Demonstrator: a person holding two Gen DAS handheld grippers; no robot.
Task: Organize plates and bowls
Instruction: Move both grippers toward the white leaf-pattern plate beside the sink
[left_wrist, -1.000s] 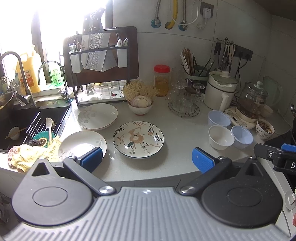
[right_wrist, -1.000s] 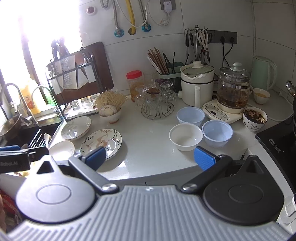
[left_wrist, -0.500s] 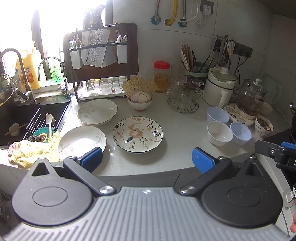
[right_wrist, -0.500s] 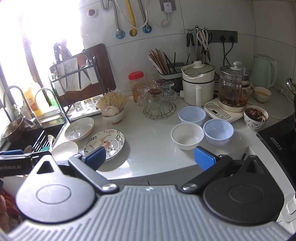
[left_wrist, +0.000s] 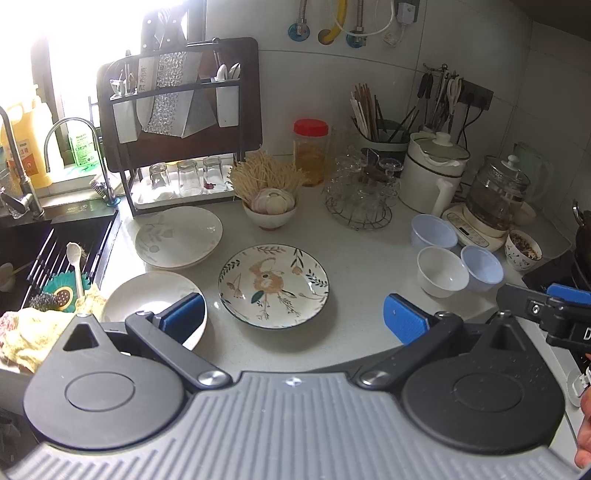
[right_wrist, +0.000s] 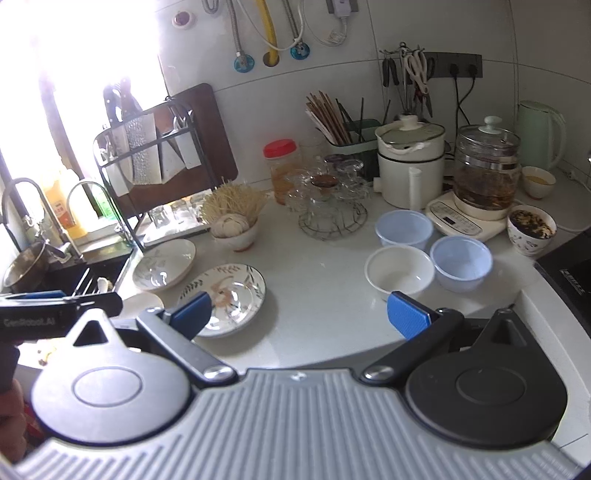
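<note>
Nothing looks sorted yet. On the counter (left_wrist: 362, 258) three plates lie apart: a floral plate (left_wrist: 273, 286) in the middle, a pale plate (left_wrist: 179, 236) behind it near the sink (left_wrist: 55, 236), and a white plate (left_wrist: 147, 299) at the front edge. The pale plate may be two stacked, but the view is too poor to be sure. To the right, well apart from the plates, three bowls stand close together unstacked: a white bowl (left_wrist: 439, 271) and two blue bowls (left_wrist: 434, 230) (left_wrist: 482, 267). The left claw (left_wrist: 295, 314) is wide and empty, over the counter's front edge near the floral plate. The right claw (right_wrist: 299, 312) is also wide and empty, short of the bowls. All stacking is left to do.
</note>
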